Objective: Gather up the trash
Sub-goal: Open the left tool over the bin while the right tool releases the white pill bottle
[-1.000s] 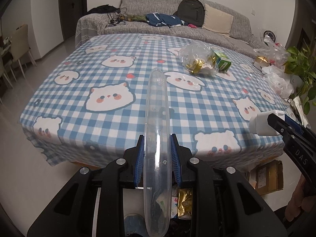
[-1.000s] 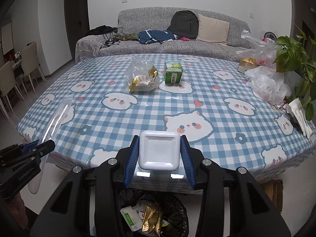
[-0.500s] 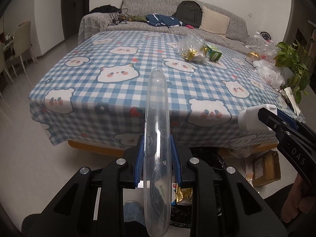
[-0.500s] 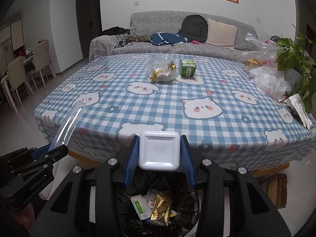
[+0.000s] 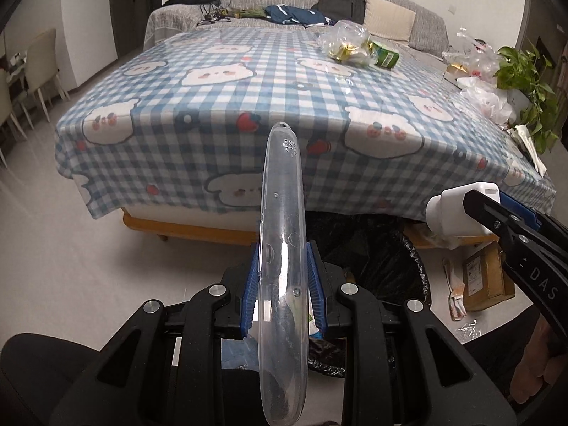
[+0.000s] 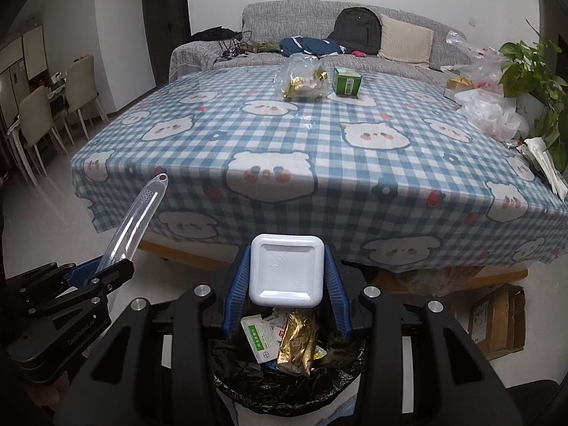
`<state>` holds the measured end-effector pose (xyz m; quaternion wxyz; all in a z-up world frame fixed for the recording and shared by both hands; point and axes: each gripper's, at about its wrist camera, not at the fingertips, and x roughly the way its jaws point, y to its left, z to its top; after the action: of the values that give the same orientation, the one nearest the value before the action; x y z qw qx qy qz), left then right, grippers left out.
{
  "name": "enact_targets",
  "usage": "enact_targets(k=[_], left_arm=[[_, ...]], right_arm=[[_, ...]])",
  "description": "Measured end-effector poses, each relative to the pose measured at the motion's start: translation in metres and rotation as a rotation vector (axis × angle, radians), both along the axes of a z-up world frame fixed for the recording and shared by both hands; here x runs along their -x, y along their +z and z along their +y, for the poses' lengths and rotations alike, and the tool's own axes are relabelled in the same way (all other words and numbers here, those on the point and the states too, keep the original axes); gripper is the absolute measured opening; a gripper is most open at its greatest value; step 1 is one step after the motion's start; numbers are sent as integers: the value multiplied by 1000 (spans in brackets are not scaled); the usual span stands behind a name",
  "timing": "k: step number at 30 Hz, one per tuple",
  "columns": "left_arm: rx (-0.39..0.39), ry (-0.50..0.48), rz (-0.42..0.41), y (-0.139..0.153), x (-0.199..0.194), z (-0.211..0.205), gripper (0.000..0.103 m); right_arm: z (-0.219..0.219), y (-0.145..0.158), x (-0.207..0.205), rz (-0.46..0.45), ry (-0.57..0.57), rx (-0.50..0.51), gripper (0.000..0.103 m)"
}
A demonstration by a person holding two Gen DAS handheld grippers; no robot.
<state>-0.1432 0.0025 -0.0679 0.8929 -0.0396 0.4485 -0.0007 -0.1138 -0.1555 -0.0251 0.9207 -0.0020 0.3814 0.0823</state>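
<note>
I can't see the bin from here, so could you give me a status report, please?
Left gripper shut on clear case. Right gripper shut on white box, above bin. Nothing blocking.

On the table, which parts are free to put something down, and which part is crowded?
The near and left parts of the tablecloth are bare, up to the clear bag and green box. The right edge is crowded: plastic bags and a plant.

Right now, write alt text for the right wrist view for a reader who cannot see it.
The right gripper grips a white square container above a black-lined bin that holds wrappers. At lower left, the left gripper grips a long clear case. Beyond lies a table in a blue checked cloth, bearing a clear bag and a green box.
</note>
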Motion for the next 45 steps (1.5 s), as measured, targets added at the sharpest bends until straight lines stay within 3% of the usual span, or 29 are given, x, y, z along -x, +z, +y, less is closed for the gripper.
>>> enact_targets(k=[13,24,29,34,40,45], left_arm=[[4,27,69,-60,-11,8,25],[-5,23,104,-82,-18,-1,25],[2,2,114,-84,-20,-14,25],[5,-30,124,-87,-24,-35,25],[-7,-71,128,-92,-31,-64,25],[-12,-102,129,-96,-36,-87,25]], right_arm=[[6,-82,-17,136,-14,23,39],[15,-116,-23,202,15,63,40],[8,-118,-21,201,17,71,55],[-12,-115,-22,191,-18,46,81],[-39,-116,-23,189,-79,43,94],[-68,-119,-23,197,-144,37,94]])
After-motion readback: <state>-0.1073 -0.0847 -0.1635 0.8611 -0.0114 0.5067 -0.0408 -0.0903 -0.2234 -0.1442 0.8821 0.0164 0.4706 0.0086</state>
